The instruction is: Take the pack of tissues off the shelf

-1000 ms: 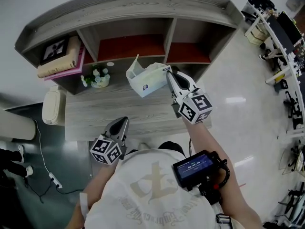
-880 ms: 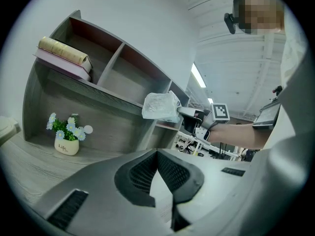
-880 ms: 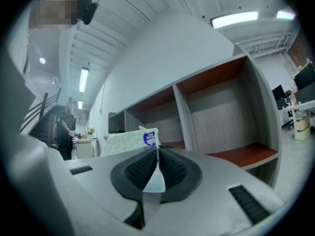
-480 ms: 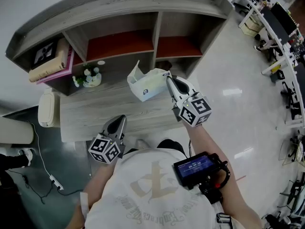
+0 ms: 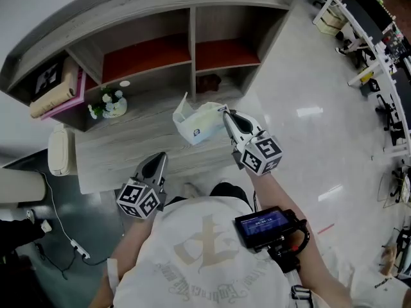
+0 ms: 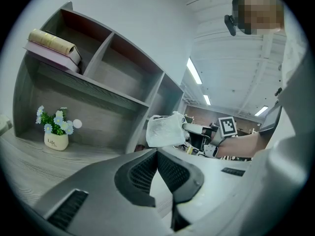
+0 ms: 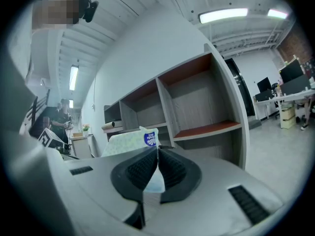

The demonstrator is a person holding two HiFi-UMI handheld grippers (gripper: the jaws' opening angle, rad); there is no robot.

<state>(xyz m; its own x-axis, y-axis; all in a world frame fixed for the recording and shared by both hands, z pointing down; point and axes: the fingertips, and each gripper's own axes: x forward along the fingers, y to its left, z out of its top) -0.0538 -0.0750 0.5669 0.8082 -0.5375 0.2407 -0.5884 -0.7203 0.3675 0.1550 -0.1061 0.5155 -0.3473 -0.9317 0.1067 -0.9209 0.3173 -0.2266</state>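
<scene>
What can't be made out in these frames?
- Print on the pack of tissues: too small in the head view, unreadable in the right gripper view.
- The dark thing low in the shelf: head view, small and shadowed.
- Text on the forearm screen: too small.

My head view looks steeply down from above the person; the grey wooden shelf unit (image 5: 148, 8) fills the upper part of its frame. Both gripper views sit low and near, looking along their jaws up at this shelf. All three share the white soft pack of tissues (image 5: 200, 122), closest in the right gripper view.
</scene>
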